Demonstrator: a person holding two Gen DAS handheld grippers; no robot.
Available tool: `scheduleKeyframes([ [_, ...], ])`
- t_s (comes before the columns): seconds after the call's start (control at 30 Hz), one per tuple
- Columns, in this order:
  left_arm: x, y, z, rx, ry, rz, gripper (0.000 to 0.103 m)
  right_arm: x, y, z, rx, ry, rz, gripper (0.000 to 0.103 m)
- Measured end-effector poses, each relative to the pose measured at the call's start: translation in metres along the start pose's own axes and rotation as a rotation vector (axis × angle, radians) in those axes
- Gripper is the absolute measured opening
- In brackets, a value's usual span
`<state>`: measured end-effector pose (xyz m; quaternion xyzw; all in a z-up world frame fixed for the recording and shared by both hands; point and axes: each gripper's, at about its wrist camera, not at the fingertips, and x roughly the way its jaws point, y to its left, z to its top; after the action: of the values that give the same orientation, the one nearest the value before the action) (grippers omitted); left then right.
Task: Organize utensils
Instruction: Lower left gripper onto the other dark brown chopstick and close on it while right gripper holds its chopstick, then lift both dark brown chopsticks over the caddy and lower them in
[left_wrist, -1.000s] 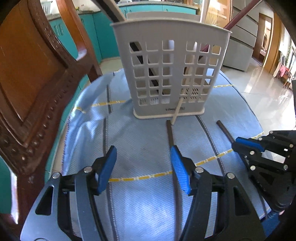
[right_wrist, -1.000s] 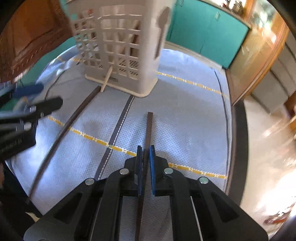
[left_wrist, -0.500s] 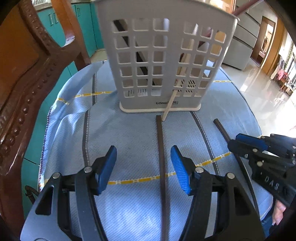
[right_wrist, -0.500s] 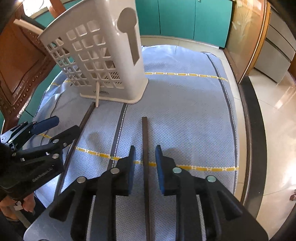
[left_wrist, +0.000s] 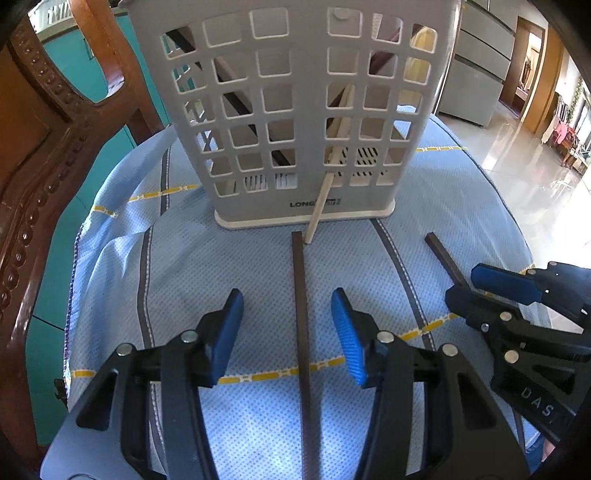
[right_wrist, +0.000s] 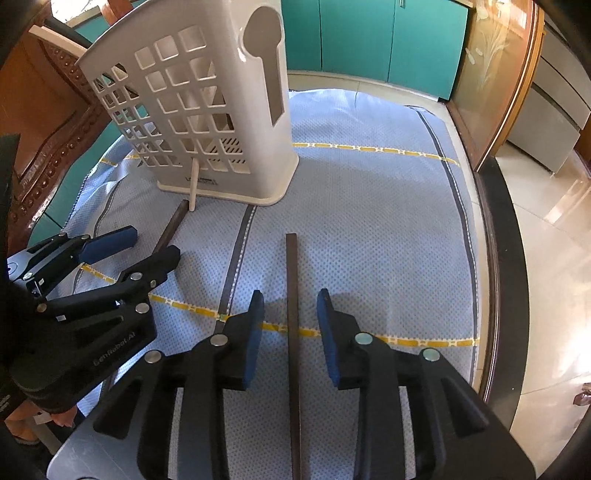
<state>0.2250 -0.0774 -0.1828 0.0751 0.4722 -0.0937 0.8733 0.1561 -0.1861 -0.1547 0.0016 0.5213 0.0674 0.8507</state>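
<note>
A grey slotted utensil basket (left_wrist: 295, 110) stands upright on the blue cloth (left_wrist: 184, 266); it also shows in the right wrist view (right_wrist: 207, 110). A pale chopstick (left_wrist: 319, 206) pokes out through its lower wall. One dark chopstick (left_wrist: 301, 314) lies flat between the jaws of my open left gripper (left_wrist: 286, 332). A second dark chopstick (right_wrist: 291, 314) lies flat between the jaws of my open right gripper (right_wrist: 290, 332). Neither is gripped. More sticks lean inside the basket.
A carved wooden chair (left_wrist: 40, 147) stands close on the left. The cloth-covered table ends at a dark rim (right_wrist: 495, 258) on the right, with tiled floor (right_wrist: 546, 277) beyond. Teal cabinets (right_wrist: 369, 40) line the back.
My right gripper has opened and let go of its dark chopstick, which now lies on the cloth. My left gripper has moved so the other chopstick lies centred between its jaws.
</note>
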Motion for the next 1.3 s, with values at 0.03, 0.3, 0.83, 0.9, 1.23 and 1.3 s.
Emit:
scheduleKeyframes([
  [0.03, 0.001, -0.002, 0.001, 0.002, -0.001, 0.0, 0.051, 0.001, 0.001, 0.001, -0.003, -0.001, -0.004, 0.03],
  [0.3, 0.001, -0.009, 0.006, 0.012, 0.007, -0.002, 0.049, 0.005, 0.008, 0.003, -0.023, -0.014, -0.033, 0.03],
  [0.83, -0.012, -0.017, 0.004, 0.009, -0.002, -0.099, 0.007, -0.012, 0.01, 0.001, -0.038, -0.06, 0.039, 0.006],
  [0.9, -0.025, -0.013, 0.004, 0.003, -0.032, -0.105, 0.007, -0.03, 0.006, 0.001, -0.03, -0.11, 0.071, 0.006],
  [1.23, -0.159, 0.006, 0.004, -0.004, -0.414, -0.174, 0.007, -0.142, -0.01, -0.011, -0.062, -0.391, 0.279, 0.007],
  [1.3, -0.187, 0.009, 0.007, -0.01, -0.489, -0.183, 0.007, -0.168, -0.015, -0.009, -0.059, -0.452, 0.308, 0.007],
])
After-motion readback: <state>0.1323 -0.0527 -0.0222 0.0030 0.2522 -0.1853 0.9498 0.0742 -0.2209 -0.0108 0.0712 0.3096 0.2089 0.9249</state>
